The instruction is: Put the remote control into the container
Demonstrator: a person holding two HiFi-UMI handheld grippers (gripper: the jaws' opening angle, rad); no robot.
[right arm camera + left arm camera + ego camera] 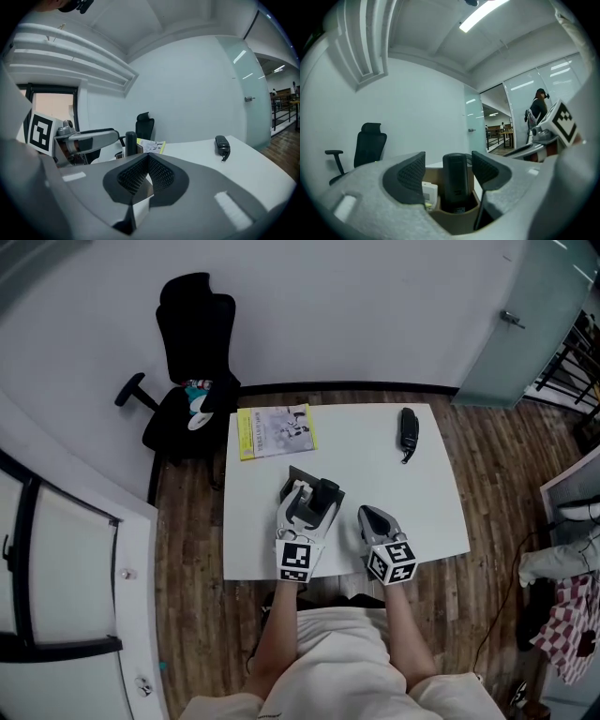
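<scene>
Two grippers are at the near edge of a white table (375,474), one in each of the person's hands. The left gripper (449,171) has its jaws spread wide, one on each side of the black remote (455,180), and neither pad presses on it, so the remote is let go. The remote stands upright inside a brown cardboard box (452,224), its top end above the rim. A small white item (430,196) is in the box just to its left; what it is cannot be made out. From the head view the box (298,474) is near the middle of the table's near half, right in front of the left gripper (309,502).

The right gripper (146,171) is clenched tight with nothing between its pads, and it is just beside the left one, apart from the box. A black phone handset (408,430) lies near the far right corner of the table, and a booklet (275,431) with a yellow edge lies at the far left. A black office chair (192,362) stands on the wooden floor beyond the table's far left corner
</scene>
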